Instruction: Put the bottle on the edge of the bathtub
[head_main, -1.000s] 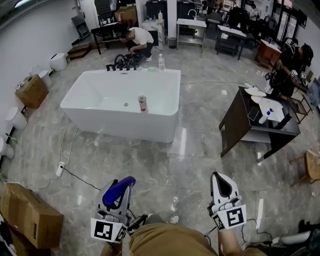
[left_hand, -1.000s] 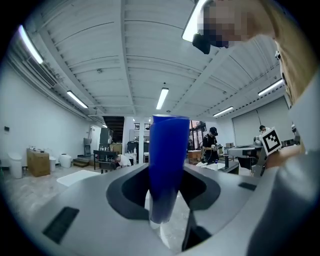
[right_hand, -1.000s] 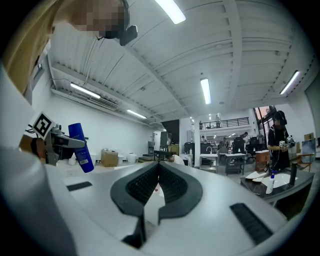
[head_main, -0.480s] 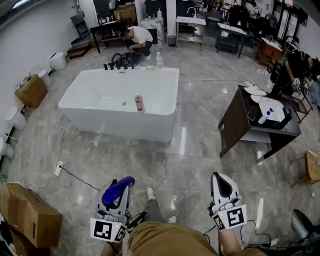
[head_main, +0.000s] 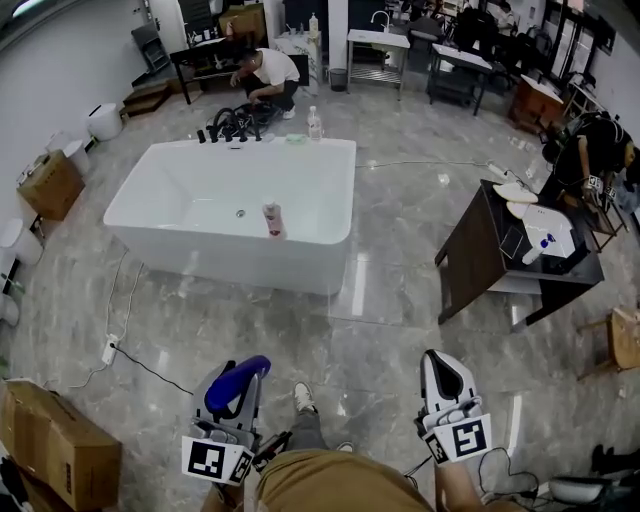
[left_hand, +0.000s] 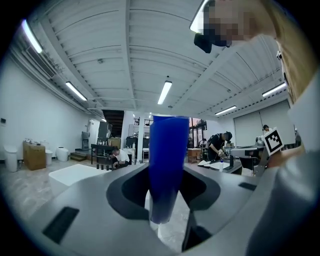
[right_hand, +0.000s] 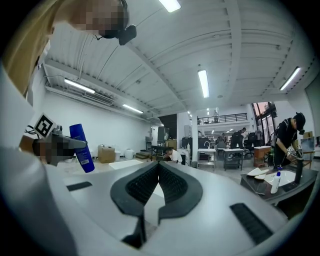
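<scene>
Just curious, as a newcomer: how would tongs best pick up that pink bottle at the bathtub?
Grip the pink bottle across its slim body, coming from above: it stands upright at the bathtub's near rim, so the wall would probably block a low sideways approach.

Open floor (head_main: 330, 340) runs ahead to the bathtub (head_main: 230, 262) — dark table (head_main: 475, 255) off right, cardboard box (head_main: 55, 445) left.

Dark table (head_main: 480, 250) at right; cardboard box (head_main: 55, 445) lower left; 1 person (head_main: 265, 72) crouches far back.
</scene>
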